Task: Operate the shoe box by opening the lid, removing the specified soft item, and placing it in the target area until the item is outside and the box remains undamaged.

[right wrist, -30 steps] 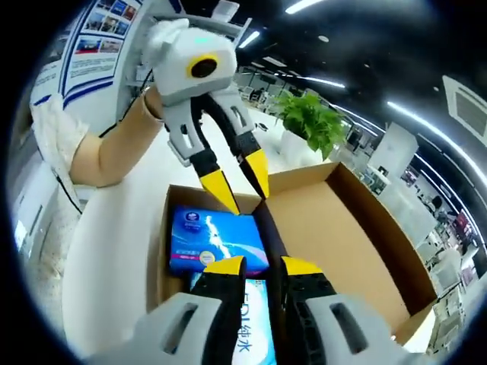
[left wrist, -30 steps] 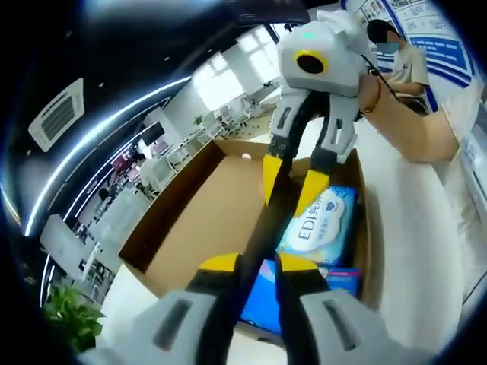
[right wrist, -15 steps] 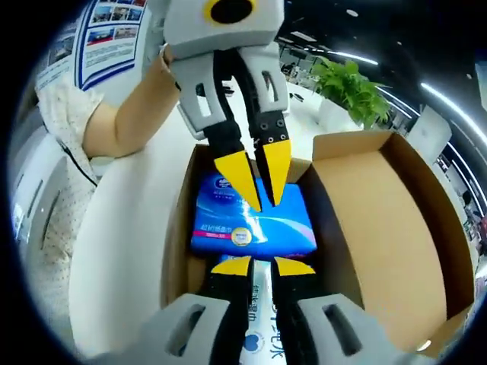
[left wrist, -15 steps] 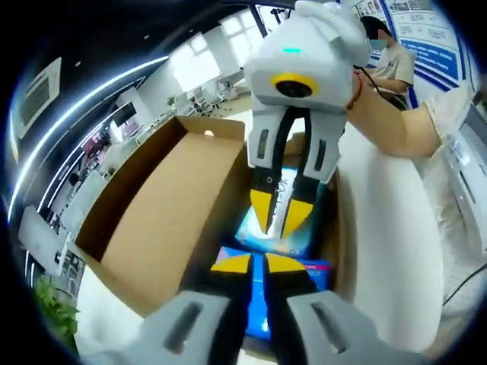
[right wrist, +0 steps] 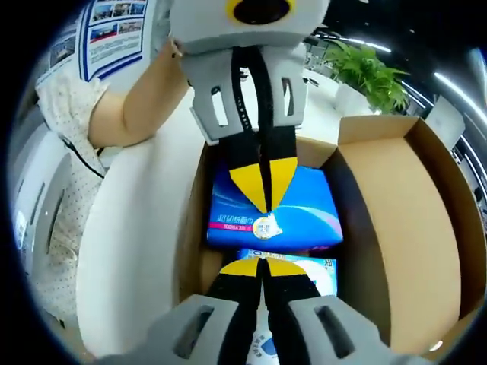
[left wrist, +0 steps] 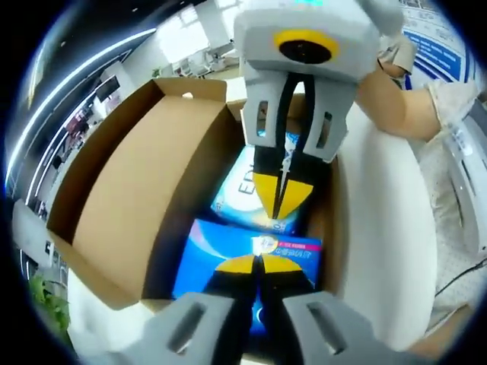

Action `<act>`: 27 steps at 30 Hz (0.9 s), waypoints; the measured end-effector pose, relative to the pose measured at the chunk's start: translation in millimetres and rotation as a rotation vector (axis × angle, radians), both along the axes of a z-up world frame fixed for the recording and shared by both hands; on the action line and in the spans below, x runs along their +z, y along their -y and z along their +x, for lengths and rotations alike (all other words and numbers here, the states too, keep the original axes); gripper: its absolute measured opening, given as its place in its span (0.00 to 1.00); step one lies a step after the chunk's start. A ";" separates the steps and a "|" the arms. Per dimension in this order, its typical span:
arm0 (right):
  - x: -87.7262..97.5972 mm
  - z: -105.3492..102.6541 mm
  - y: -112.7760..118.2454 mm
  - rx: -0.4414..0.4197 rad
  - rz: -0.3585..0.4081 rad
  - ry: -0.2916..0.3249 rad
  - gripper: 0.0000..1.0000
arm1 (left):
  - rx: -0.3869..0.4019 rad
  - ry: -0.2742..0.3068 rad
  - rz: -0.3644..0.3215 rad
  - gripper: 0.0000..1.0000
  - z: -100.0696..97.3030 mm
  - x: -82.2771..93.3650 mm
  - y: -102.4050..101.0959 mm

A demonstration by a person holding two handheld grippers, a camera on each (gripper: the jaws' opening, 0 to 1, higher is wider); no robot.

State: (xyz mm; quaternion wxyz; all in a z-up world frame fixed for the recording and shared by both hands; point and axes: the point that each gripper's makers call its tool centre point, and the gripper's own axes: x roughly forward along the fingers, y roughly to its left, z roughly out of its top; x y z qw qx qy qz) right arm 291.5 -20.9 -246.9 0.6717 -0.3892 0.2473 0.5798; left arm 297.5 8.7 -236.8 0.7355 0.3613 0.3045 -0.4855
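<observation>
The cardboard shoe box (left wrist: 99, 251) (right wrist: 194, 220) stands open on a white table, its lid (left wrist: 129, 175) (right wrist: 411, 220) folded back to one side. Two soft packs lie inside: a bright blue one (left wrist: 217, 255) (right wrist: 308, 205) and a paler one printed "EDI" (left wrist: 240, 186) (right wrist: 316, 270). My left gripper (left wrist: 257, 264) (right wrist: 263, 185) is shut, its yellow tips just above the bright blue pack. Facing it tip to tip, my right gripper (right wrist: 262, 266) (left wrist: 278, 195) is shut over the paler pack. I see nothing between either pair of jaws.
The white table (left wrist: 380, 228) (right wrist: 129, 243) runs alongside the box. A person's forearm (left wrist: 392, 106) (right wrist: 144, 106) reaches to each gripper. A potted plant (right wrist: 369, 72) stands beyond the lid, and wall posters (right wrist: 114, 34) hang behind.
Both grippers have gone from open to shut. They have come closer to each other and lower over the packs in the box.
</observation>
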 end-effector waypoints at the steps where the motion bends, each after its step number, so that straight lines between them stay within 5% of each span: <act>1: -0.3 -0.4 0.3 0.000 -0.002 0.001 0.00 | -0.001 -0.001 0.001 0.00 -0.2 0.5 -0.5; 27: 0.8 -4.4 16.7 0.005 0.000 -0.077 0.00 | 0.022 -0.031 -0.009 0.00 0.5 -2.0 -1.6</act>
